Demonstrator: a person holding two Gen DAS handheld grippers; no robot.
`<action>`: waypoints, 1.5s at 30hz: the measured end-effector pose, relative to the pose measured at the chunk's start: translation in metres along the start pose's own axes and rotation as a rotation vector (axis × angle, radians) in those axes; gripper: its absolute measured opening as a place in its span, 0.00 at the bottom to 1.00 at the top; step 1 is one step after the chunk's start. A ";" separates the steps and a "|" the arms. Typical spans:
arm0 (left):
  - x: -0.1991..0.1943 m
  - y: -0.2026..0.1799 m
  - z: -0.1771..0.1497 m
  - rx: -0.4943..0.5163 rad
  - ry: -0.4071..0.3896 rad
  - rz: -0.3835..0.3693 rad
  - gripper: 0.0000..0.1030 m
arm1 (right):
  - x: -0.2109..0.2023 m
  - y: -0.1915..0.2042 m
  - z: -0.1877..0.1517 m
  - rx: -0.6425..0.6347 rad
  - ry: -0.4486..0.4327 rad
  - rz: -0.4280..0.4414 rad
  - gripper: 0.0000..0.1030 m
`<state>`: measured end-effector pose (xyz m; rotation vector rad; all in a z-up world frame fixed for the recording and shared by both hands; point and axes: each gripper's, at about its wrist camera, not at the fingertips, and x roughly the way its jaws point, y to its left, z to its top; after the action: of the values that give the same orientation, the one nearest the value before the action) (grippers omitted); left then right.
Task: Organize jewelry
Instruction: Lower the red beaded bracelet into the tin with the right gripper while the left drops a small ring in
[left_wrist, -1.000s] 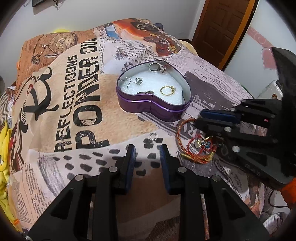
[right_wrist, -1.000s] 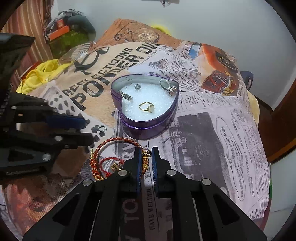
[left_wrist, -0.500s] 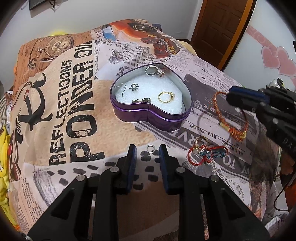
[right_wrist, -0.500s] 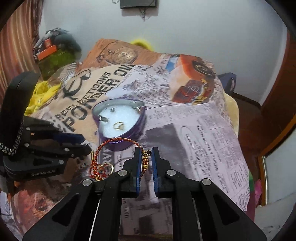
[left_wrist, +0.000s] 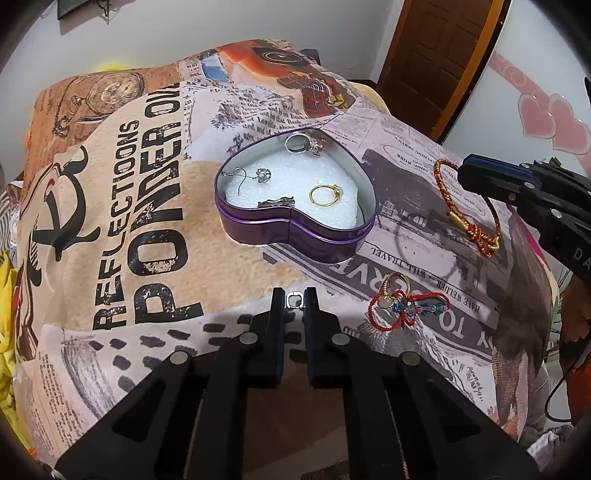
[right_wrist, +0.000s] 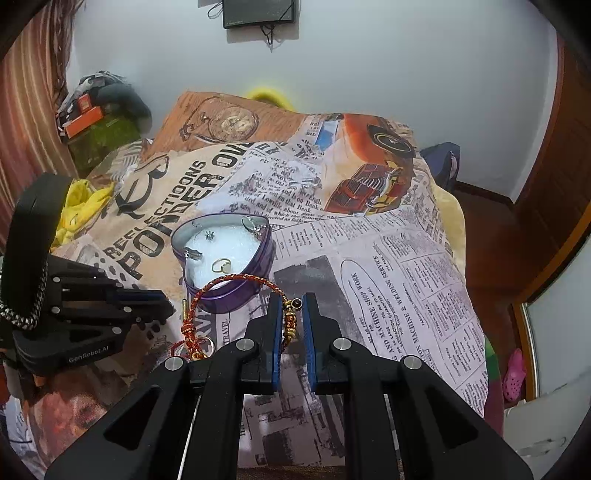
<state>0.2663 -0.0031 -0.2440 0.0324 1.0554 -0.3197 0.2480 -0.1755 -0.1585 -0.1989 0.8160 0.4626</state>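
Observation:
A purple heart-shaped tin (left_wrist: 295, 236) lies on the printed blanket. On its white foam are a silver stone ring (left_wrist: 301, 143), a hook earring (left_wrist: 258, 175), a gold ring (left_wrist: 325, 194) and a dark piece (left_wrist: 276, 202). My left gripper (left_wrist: 294, 300) points down in front of the tin, its jaws closing onto a small silver ring (left_wrist: 294, 300) pinched between the fingertips. My right gripper (right_wrist: 293, 310) is shut on a red-and-gold braided bracelet (right_wrist: 236, 278), which hangs in the air right of the tin (right_wrist: 258, 258). A red thread bracelet with blue beads (left_wrist: 406, 304) lies on the blanket.
The blanket (left_wrist: 147, 184) covers a bed that drops off at the right edge (right_wrist: 472, 332). A wooden door (left_wrist: 436, 55) stands behind. Yellow cloth (right_wrist: 81, 206) and a cluttered pile (right_wrist: 99, 118) sit at the far left. A dark box (right_wrist: 258, 13) hangs on the wall.
The right gripper lifted the braided bracelet off the blanket and carried it up and away to the right. The left jaws narrowed from open onto the small silver ring.

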 end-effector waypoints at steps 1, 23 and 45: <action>-0.002 0.000 -0.001 -0.001 -0.003 0.002 0.07 | -0.001 0.000 0.001 0.000 -0.002 0.000 0.09; -0.083 0.009 0.029 -0.026 -0.222 0.034 0.07 | -0.013 0.006 0.036 0.004 -0.102 -0.011 0.09; -0.066 0.019 0.060 -0.043 -0.234 0.023 0.07 | 0.045 0.027 0.055 -0.009 -0.006 0.023 0.09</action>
<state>0.2923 0.0205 -0.1599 -0.0311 0.8286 -0.2731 0.2979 -0.1187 -0.1542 -0.1961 0.8114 0.4884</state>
